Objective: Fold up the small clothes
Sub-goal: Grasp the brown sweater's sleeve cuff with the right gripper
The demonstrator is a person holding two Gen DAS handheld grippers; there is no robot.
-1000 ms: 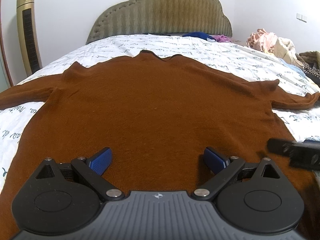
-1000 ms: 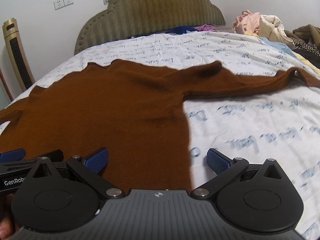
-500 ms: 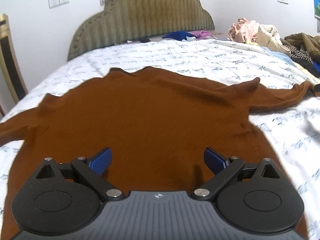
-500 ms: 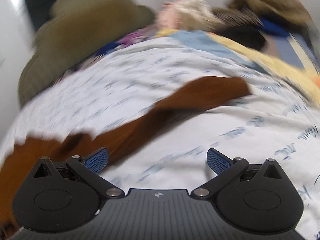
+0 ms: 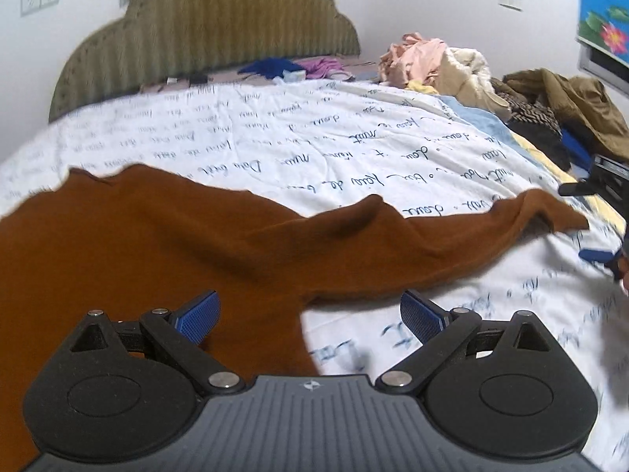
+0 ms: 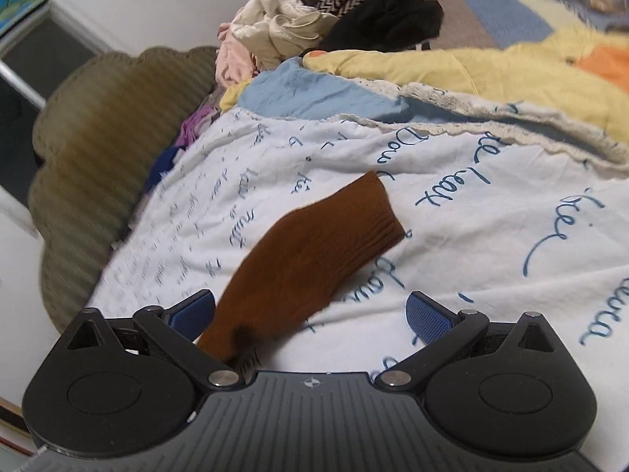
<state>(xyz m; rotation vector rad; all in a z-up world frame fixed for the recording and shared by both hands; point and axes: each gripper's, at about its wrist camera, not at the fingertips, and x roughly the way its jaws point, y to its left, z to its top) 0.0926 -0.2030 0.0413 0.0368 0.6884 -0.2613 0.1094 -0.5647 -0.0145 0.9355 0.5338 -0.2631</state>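
The brown sweater (image 5: 129, 244) lies flat on the bed sheet (image 5: 275, 137) in the middle left, and both the left gripper (image 5: 308, 314) and right gripper (image 6: 310, 312) are wide open holding nothing, so the right one should go low and pinch the sleeve cuff (image 6: 377, 212) before folding it in

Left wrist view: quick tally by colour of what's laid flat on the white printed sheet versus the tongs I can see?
Brown sweater: 1
Blue-padded tongs: 2, left and right, the right at the frame's edge
Total: 3
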